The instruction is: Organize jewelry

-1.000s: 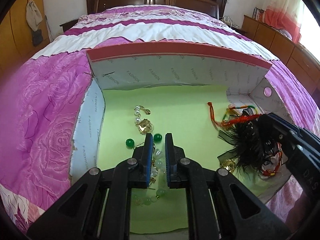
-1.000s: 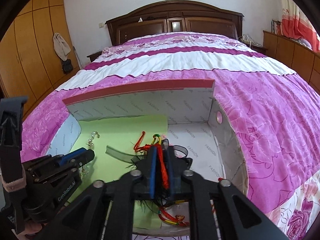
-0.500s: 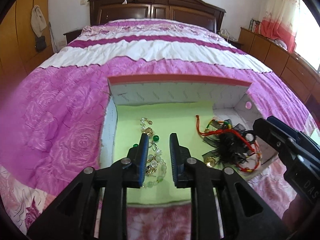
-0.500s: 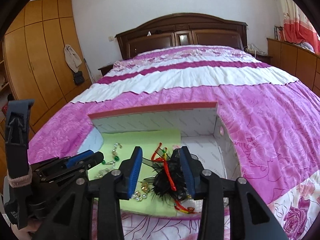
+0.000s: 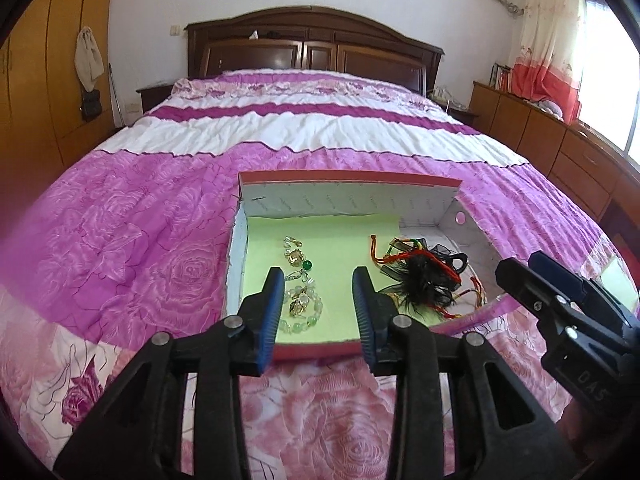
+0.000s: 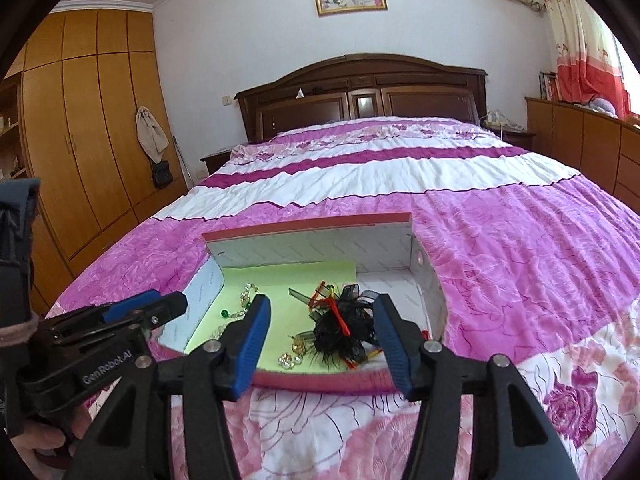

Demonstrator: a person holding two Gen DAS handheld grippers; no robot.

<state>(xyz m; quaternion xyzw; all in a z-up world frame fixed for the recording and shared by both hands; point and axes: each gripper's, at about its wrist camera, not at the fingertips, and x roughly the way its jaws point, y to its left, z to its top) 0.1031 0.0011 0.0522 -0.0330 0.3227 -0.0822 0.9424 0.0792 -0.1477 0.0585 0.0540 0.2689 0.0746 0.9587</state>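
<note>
An open cardboard box (image 5: 348, 178) (image 6: 308, 226) with a light green liner (image 5: 332, 232) lies on the bed. A pile of pale beads and gold pieces (image 5: 300, 304) (image 6: 244, 300) rests on the liner's left side. To its right lies a black feathery hair piece tangled with red cords (image 5: 424, 280) (image 6: 340, 328). My left gripper (image 5: 319, 280) (image 6: 168, 304) hovers over the box's near edge, its jaws opening with nothing between them. My right gripper (image 6: 320, 308) (image 5: 520, 276) hangs beside it, its jaws also opening and empty.
The pink and white floral bedspread (image 5: 320, 128) surrounds the box. A dark wooden headboard (image 6: 360, 88) stands at the far end, with wardrobes (image 6: 88, 120) on the left and low cabinets (image 5: 560, 148) on the right. Small gold pieces (image 6: 292, 354) lie near the box's front wall.
Both grippers have pulled back and up out of the box and spread their jaws. The beads and the feathery piece with red cords were let go and lie on the liner.
</note>
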